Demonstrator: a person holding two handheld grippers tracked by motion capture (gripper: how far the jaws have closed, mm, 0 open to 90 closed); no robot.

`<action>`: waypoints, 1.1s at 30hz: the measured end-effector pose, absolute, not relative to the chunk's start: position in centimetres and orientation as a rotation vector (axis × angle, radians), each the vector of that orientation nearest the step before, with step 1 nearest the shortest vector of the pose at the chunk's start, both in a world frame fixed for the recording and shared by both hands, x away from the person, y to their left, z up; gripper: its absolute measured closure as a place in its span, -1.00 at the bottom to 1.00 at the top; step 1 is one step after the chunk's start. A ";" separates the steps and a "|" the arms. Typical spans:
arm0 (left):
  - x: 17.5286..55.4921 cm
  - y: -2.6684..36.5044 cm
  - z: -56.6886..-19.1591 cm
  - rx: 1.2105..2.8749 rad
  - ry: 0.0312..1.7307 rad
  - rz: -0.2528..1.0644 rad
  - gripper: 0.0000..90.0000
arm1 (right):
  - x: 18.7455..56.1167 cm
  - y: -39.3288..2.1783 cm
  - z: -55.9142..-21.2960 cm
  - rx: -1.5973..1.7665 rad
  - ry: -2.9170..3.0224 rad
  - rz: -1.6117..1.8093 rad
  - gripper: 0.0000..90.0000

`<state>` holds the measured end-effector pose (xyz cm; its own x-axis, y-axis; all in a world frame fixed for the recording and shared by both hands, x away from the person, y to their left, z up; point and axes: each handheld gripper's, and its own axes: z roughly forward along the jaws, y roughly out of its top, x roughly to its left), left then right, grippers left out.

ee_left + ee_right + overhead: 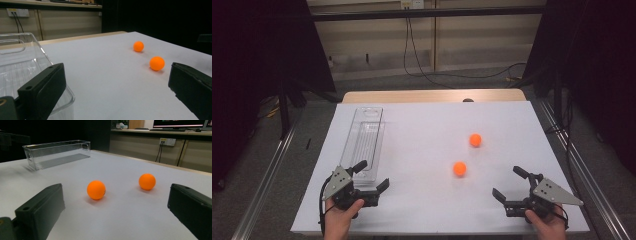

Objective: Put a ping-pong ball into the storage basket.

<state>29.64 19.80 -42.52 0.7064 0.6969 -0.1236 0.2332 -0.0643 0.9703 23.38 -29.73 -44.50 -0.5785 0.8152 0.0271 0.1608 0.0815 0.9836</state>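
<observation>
Here, orange balls point(459, 169) between both tongs point(374, 175).

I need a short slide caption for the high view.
Two open grippers, left and right, flank two orange balls beside a clear tray.

Person's forearms cut off at 6 o'clock edge of high view; left hand point(341, 215) and right hand point(546, 225) partly out of frame. Clear bin point(22, 65) cropped at 9 o'clock edge in left gripper view. Small dark object point(468, 100) at table's 12 o'clock edge, too small to identify.
</observation>
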 end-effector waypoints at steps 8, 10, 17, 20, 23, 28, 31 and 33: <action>29.7 19.1 -42.4 1.642 0.753 0.433 -0.97 | 23.4 -29.7 -44.5 0.958 1.814 1.534 -0.99; 29.7 18.9 -42.3 1.638 0.750 0.436 -0.97 | 23.4 -29.8 -44.5 0.957 1.812 1.534 -0.99; 29.8 18.3 -42.2 1.636 0.742 0.419 -0.97 | 23.4 -29.8 -44.4 0.959 1.810 1.537 -0.99; 29.9 18.1 -42.1 1.636 0.737 0.414 -0.97 | 23.4 -29.8 -44.4 0.963 1.802 1.537 -0.99; 30.0 17.8 -42.0 1.636 0.730 0.405 -0.97 | 23.4 -29.8 -44.5 0.957 1.809 1.533 -0.99; 30.1 17.2 -41.9 1.632 0.731 0.400 -0.97 | 23.4 -29.8 -44.5 0.959 1.812 1.537 -0.99; 30.2 17.0 -41.8 1.633 0.731 0.397 -0.97 | 23.4 -29.8 -44.5 0.957 1.813 1.537 -0.99; 30.2 16.7 -41.8 1.632 0.732 0.393 -0.97 | 23.4 -29.8 -44.5 0.957 1.815 1.537 -0.99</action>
<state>30.21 16.73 -41.81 0.7410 0.6555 -0.1459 0.2409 -0.0567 0.9689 23.38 -29.80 -44.52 -0.5814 0.8132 0.0245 0.1579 0.0833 0.9839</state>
